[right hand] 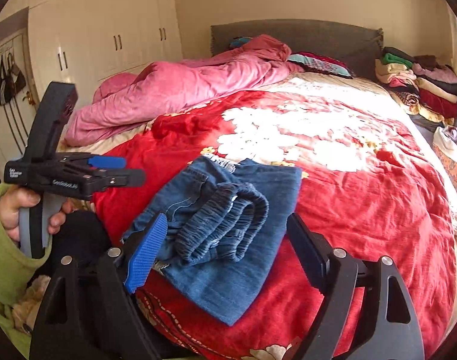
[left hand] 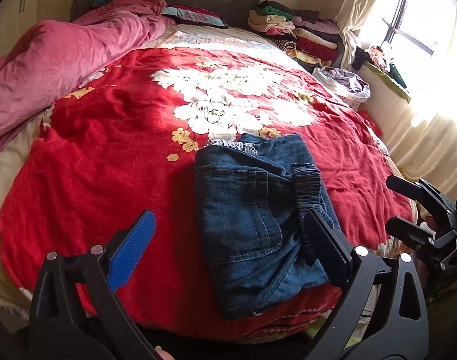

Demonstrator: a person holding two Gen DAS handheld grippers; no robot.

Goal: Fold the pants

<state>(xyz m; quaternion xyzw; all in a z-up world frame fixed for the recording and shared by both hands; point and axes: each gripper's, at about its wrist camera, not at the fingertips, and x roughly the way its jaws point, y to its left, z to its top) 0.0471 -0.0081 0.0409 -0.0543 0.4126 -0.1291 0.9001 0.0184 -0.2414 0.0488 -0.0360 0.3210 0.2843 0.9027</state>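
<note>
While denim pants lay folded compact on red floral bedspread, left gripper and right gripper hovered, jaws apart, gripping nothing; folding looked essentially done.

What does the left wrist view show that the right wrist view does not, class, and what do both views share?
Only the left wrist view shows the window, the pale curtains beside it and the back pocket of the jeans. Only the right wrist view shows the white wardrobe, bags hanging on the wall and the person's hand. Both show the folded jeans on the red bedspread, the pink quilt and the stacked clothes.
</note>
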